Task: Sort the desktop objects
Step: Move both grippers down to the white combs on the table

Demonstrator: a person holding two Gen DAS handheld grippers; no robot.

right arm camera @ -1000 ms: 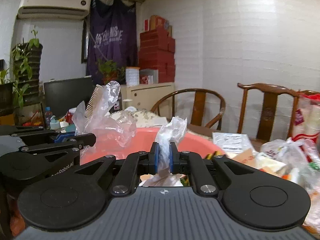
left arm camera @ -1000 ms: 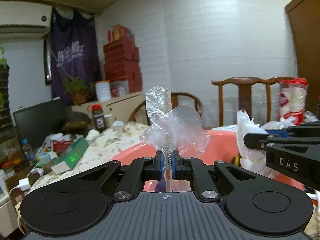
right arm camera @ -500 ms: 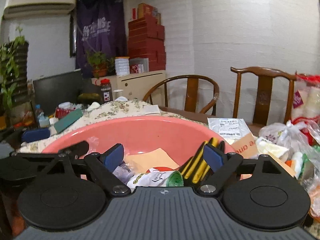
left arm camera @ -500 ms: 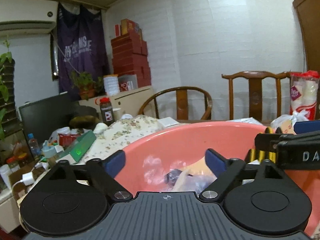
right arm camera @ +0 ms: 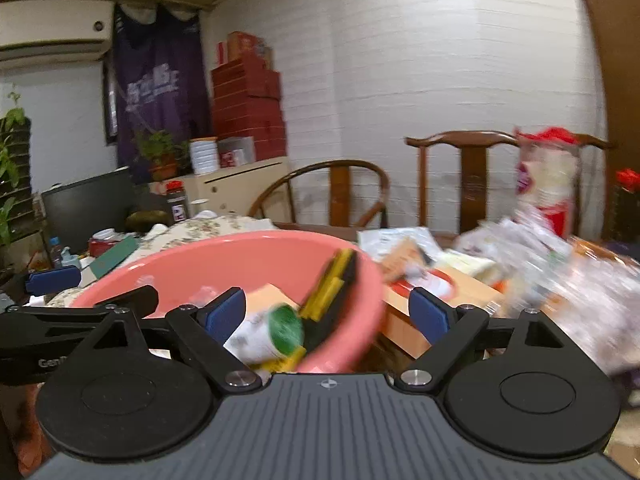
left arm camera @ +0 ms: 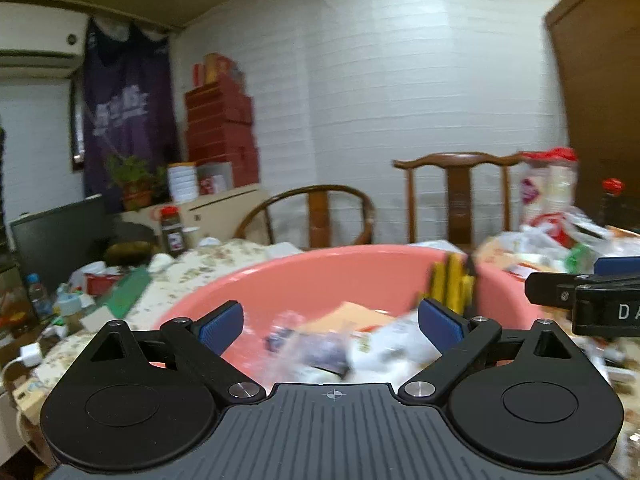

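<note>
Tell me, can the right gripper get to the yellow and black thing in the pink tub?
Probably yes. The right gripper is open and empty, and the yellow and black thing leans on the pink tub wall just ahead, with nothing covering it.

Both views were smeared with motion blur, so most of the stuff inside the pink basin (left arm camera: 320, 272) was mush. From the left wrist, the dark packet (left arm camera: 320, 354) and white wrappers beside it were unreadable, partly hidden behind the gripper body. From the right wrist, the green-capped thing (right arm camera: 285, 330) was just a smudge, and the plastic bag pile (right arm camera: 560, 272) on the right was one big streak. The right gripper's (left arm camera: 580, 304) label got cut off by the frame edge.
</note>
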